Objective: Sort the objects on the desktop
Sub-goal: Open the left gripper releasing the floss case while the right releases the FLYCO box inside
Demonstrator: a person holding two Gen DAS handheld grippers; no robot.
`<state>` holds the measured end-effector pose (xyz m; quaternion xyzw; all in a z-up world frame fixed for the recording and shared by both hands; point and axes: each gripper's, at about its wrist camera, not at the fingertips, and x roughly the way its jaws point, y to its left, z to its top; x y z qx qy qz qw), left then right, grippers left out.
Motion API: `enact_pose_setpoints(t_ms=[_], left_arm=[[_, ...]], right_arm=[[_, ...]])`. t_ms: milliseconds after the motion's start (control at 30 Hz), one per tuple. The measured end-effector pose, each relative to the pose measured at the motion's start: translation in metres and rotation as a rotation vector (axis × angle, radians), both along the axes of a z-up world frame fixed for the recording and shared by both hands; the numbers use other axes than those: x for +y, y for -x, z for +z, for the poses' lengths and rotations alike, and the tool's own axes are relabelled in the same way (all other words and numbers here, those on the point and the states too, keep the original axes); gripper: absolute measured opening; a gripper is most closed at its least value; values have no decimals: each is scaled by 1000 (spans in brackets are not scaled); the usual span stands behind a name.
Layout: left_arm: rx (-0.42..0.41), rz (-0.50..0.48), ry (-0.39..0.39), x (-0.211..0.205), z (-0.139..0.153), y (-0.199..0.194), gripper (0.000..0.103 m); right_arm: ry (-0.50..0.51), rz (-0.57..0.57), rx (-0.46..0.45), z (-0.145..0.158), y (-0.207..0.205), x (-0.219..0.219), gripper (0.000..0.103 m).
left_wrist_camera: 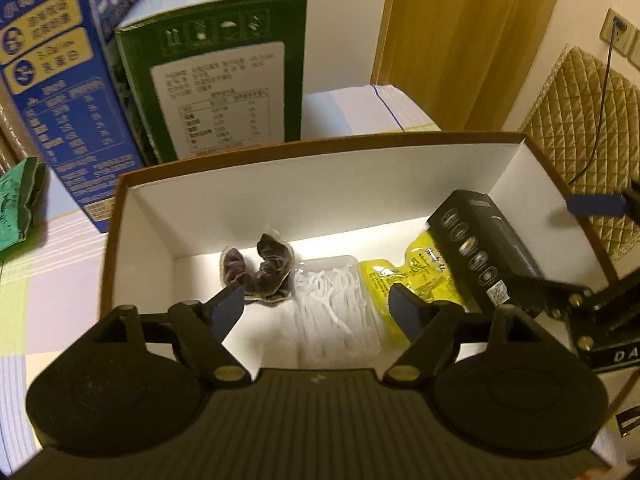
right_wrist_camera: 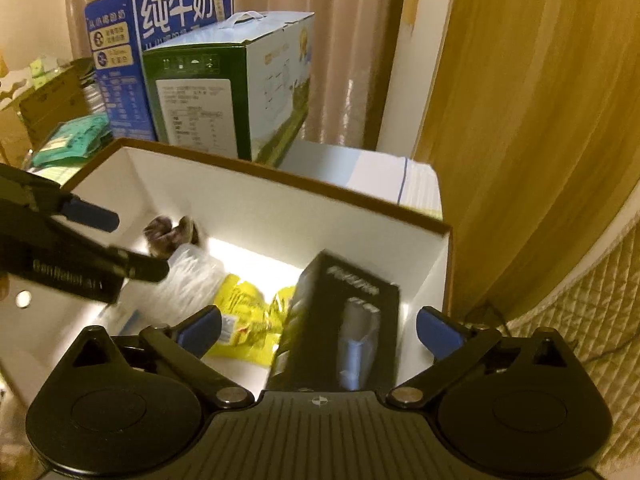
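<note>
An open cardboard box [left_wrist_camera: 280,196] with a brown rim and white inside fills both views. It holds a dark purple item in clear wrap [left_wrist_camera: 260,270], a clear case of white floss picks [left_wrist_camera: 336,300], a yellow packet [left_wrist_camera: 416,280] and a black product box [left_wrist_camera: 476,248] leaning at the right end. My left gripper [left_wrist_camera: 316,306] hovers open over the floss picks, holding nothing. My right gripper [right_wrist_camera: 318,330] is open wide over the black product box [right_wrist_camera: 344,320], its pads apart from it. The left gripper [right_wrist_camera: 128,240] shows at the left of the right wrist view.
A blue milk carton [left_wrist_camera: 60,92] and a green carton [left_wrist_camera: 224,80] stand just behind the box. Green packets [left_wrist_camera: 16,204] lie at the left. A white stack [right_wrist_camera: 376,176] sits behind, with curtains [right_wrist_camera: 520,120] and a quilted cover [left_wrist_camera: 588,120] at the right.
</note>
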<state>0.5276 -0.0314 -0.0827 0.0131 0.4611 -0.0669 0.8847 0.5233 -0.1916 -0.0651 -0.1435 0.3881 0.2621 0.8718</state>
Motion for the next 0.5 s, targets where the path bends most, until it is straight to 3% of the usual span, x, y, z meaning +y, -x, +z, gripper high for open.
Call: enact_pose_setpoints(t_ms=[100, 500], left_arm=[[-9, 6, 6, 3, 9, 12, 83], [-36, 28, 9, 2, 35, 64, 85]], right_arm=[[-27, -9, 34, 4, 12, -7, 101], [-90, -67, 94, 20, 53, -26, 101]])
